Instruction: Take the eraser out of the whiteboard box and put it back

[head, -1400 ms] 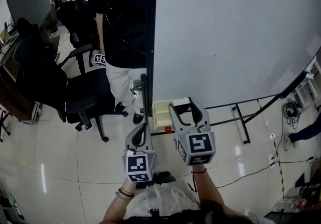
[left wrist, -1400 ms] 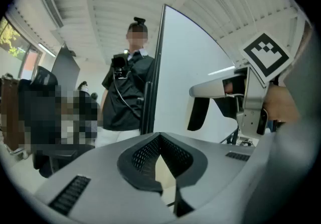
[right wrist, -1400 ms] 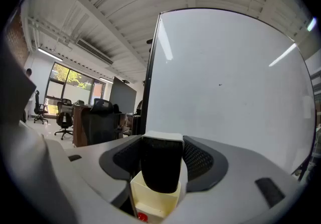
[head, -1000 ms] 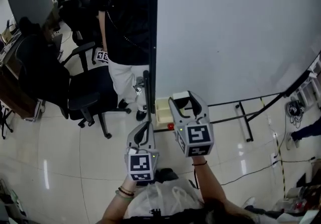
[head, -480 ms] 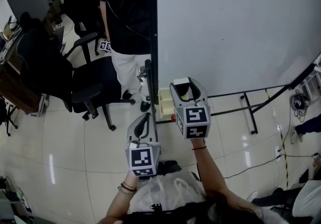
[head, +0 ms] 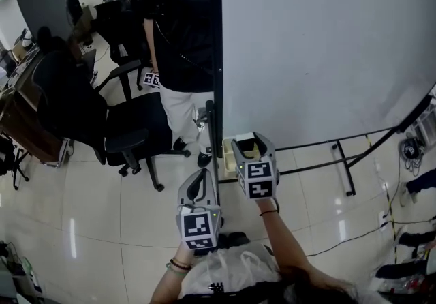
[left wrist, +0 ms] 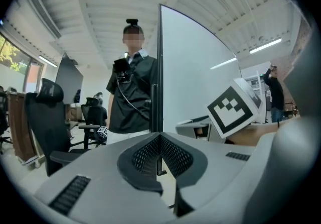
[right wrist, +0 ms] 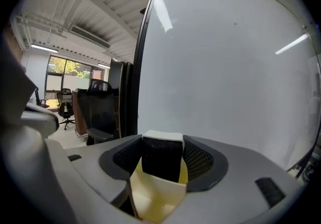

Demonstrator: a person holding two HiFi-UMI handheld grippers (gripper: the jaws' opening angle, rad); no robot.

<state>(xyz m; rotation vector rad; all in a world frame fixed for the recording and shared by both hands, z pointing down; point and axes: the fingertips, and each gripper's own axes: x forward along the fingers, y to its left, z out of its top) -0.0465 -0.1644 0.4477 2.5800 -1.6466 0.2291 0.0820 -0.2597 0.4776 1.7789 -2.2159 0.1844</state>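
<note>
The whiteboard box is a pale yellow open tray at the lower left corner of the whiteboard. My right gripper hangs right over it, shut on the eraser. In the right gripper view the eraser is a black block with a white top. It stands upright between the jaws of my right gripper, its lower end inside the yellow box. My left gripper hangs lower left of the box, shut and holding nothing. Its pads meet in front of the board's dark frame post.
A person in a dark top and white trousers stands just left of the board's edge. Black office chairs and a desk are further left. The board's black stand legs run across the tiled floor, with cables at right.
My right gripper has moved with the eraser from beside the box to directly over it. The left gripper has dropped back a little. The view has shifted.
</note>
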